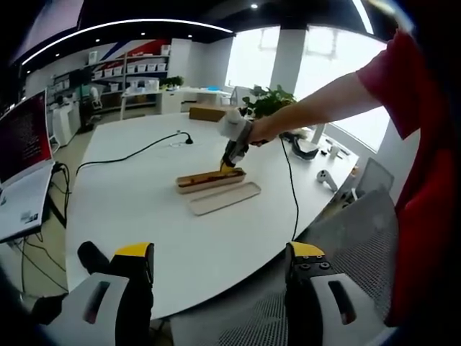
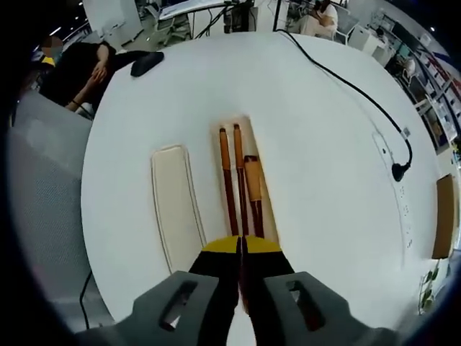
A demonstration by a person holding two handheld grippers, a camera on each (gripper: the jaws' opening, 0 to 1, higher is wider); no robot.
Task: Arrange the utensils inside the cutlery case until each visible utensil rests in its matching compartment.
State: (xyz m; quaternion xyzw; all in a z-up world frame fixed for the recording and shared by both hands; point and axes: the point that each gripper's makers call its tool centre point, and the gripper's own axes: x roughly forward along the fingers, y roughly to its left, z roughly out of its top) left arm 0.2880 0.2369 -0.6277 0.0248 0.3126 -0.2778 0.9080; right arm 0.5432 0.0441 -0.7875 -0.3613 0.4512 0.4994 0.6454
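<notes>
An open wooden cutlery case (image 2: 263,169) lies on the round white table (image 2: 324,180), and its cream lid (image 2: 175,207) rests flat beside it. Inside the case lie two long brown chopsticks (image 2: 226,173) with orange ends and a shorter brown-handled utensil (image 2: 253,189). My right gripper (image 2: 242,246) hangs over the near end of the case, shut on the middle chopstick (image 2: 238,169). The left gripper view shows the case (image 1: 210,179), the lid (image 1: 225,197) and the right gripper (image 1: 230,162) on it, held by a person's arm. My left gripper (image 1: 220,254) stands open at the table's near edge, with nothing in it.
A black cable (image 2: 346,79) runs across the table to a plug (image 2: 397,171). A black object (image 2: 146,63) lies near the far rim, with a seated person (image 2: 79,72) beyond it. A grey mesh chair (image 1: 356,238) stands close by, and a monitor (image 1: 25,137) at the left.
</notes>
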